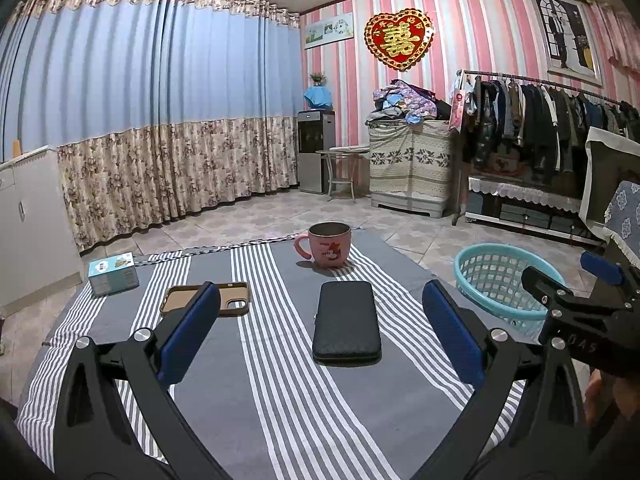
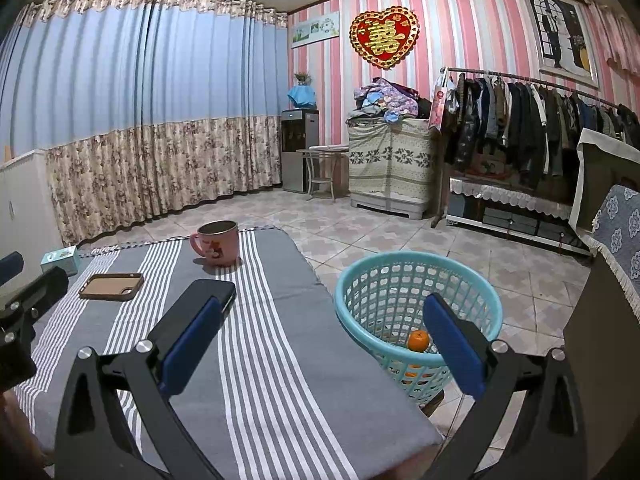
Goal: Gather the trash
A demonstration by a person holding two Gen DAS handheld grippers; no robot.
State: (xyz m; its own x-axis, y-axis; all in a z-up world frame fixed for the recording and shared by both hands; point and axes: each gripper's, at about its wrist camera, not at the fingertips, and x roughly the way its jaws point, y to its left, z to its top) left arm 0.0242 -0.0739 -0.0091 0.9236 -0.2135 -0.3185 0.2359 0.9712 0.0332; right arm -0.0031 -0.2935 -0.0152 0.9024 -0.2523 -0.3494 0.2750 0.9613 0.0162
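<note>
A light blue plastic basket [image 2: 420, 280] stands on the floor beside the table's right edge, with an orange [image 2: 418, 340] lying inside; it also shows in the left wrist view [image 1: 492, 276]. My left gripper [image 1: 320, 324] is open and empty above the striped tablecloth [image 1: 280, 400], its fingers on either side of a black phone [image 1: 346, 322]. My right gripper [image 2: 320, 336] is open and empty over the table's right edge, next to the basket; its body shows in the left wrist view [image 1: 580, 320].
On the table are a pink mug [image 1: 326, 244], a brown phone case [image 1: 232, 298] and a small blue-white box [image 1: 113, 273]. The mug [image 2: 218, 243], case [image 2: 112, 286] and black phone [image 2: 200, 304] show in the right view too. A clothes rack [image 2: 520, 128] stands behind.
</note>
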